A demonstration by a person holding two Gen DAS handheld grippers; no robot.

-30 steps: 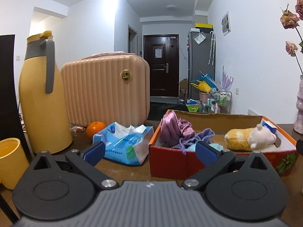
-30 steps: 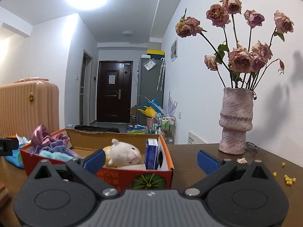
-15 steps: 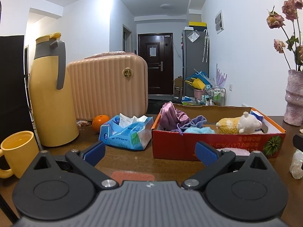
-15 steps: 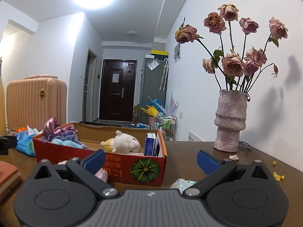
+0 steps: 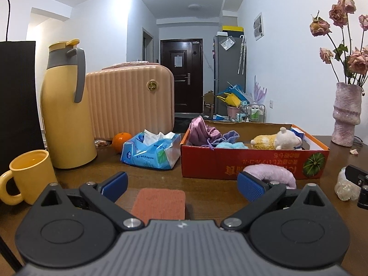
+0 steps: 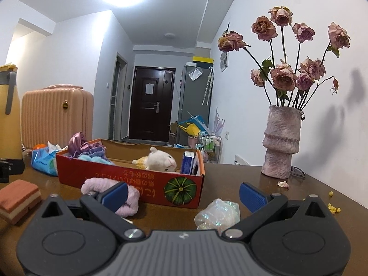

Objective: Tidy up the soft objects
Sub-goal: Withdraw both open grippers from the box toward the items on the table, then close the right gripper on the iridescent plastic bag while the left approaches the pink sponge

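Note:
A red cardboard box (image 5: 250,162) (image 6: 128,179) on the brown table holds purple cloth (image 5: 204,132), a light-blue soft item (image 5: 232,145) and a yellow-and-white plush toy (image 5: 278,140) (image 6: 158,161). A pink fluffy item (image 5: 269,172) (image 6: 108,187) lies in front of the box. A red-orange sponge (image 5: 161,201) (image 6: 18,197) lies between the fingers of my left gripper (image 5: 181,186), which is open and empty. A crumpled clear iridescent wrap (image 6: 218,214) (image 5: 345,186) lies between the fingers of my right gripper (image 6: 182,194), also open and empty.
A yellow thermos (image 5: 66,105), a yellow mug (image 5: 30,179), a peach case (image 5: 131,101), an orange (image 5: 121,139) and a blue tissue pack (image 5: 151,151) stand left of the box. A pink vase of dried roses (image 6: 281,142) stands at the right.
Both grippers have pulled back from the box and stayed open. The sponge, the pink fluffy item and the clear wrap have come into view in front of them.

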